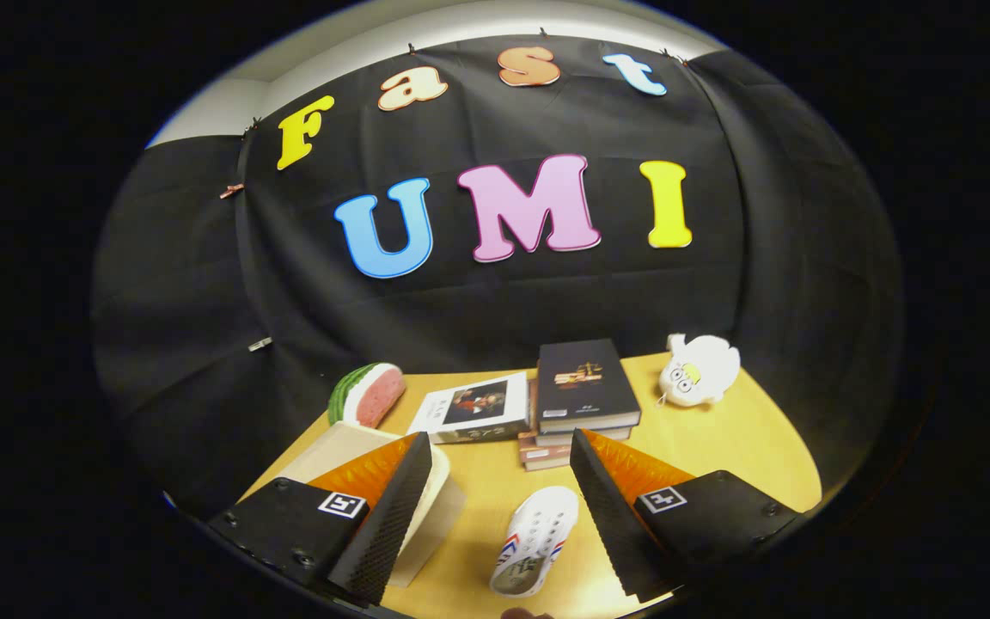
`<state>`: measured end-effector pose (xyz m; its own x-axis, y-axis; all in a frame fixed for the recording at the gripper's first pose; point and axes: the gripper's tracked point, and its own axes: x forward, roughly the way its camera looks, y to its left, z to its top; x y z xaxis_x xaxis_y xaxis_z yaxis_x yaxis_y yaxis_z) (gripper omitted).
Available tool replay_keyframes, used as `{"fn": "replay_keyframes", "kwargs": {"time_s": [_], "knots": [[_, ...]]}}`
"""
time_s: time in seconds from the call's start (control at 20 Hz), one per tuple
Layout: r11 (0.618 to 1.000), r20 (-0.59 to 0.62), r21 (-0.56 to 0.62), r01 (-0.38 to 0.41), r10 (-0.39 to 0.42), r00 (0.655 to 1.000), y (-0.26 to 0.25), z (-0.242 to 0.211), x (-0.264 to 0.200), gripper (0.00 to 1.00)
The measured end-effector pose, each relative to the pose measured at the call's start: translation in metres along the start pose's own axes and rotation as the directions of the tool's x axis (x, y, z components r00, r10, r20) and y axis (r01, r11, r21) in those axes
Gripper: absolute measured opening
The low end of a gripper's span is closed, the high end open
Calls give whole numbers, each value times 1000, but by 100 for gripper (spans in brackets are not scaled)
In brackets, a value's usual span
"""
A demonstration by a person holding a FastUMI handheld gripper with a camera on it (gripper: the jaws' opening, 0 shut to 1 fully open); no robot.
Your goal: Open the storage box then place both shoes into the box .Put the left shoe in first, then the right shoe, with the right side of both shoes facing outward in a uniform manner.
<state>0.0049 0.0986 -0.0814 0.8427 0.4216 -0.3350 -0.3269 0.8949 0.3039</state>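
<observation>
- My jaws (495,516) stand wide open and grip nothing; they hang above the counter (718,447).
- One shoe (536,540), white with striped sides, lies on the counter between my fingers, nearer the right one and touching neither. I cannot tell whether it is the left or the right shoe.
- The storage box (439,507) sits partly behind my left finger — a pale, cream-coloured thing on the counter. Its lid looks closed, though my finger covers much of it, so I hold that loosely.
- Beyond my fingers lie things that play no part: a stack of books (585,395), a paler book (473,408) beside it, a watermelon slice (368,394) and a white plush toy (699,370).
- My judgement of progress: the task is at its very start. The box seems unopened and this shoe is not yet in it.
- What is left — opening the box, putting the left shoe in, then the right, both with their right sides facing outward.
- The first step, as I see it, is the lid, not the shoe under me.
</observation>
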Motion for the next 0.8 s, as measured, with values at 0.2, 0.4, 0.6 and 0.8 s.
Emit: {"fn": "replay_keyframes", "kwargs": {"time_s": [0.2, 0.4, 0.6, 0.8], "knots": [[985, -173, 158, -71, 98, 980, 20, -43, 8, 99], [954, -307, 270, -132, 216, 927, 45, -83, 13, 99], [891, -430, 415, -184, 371, 823, 80, -133, 3, 99], [832, -473, 525, -179, 461, 751, 108, -164, -5, 98]]}}
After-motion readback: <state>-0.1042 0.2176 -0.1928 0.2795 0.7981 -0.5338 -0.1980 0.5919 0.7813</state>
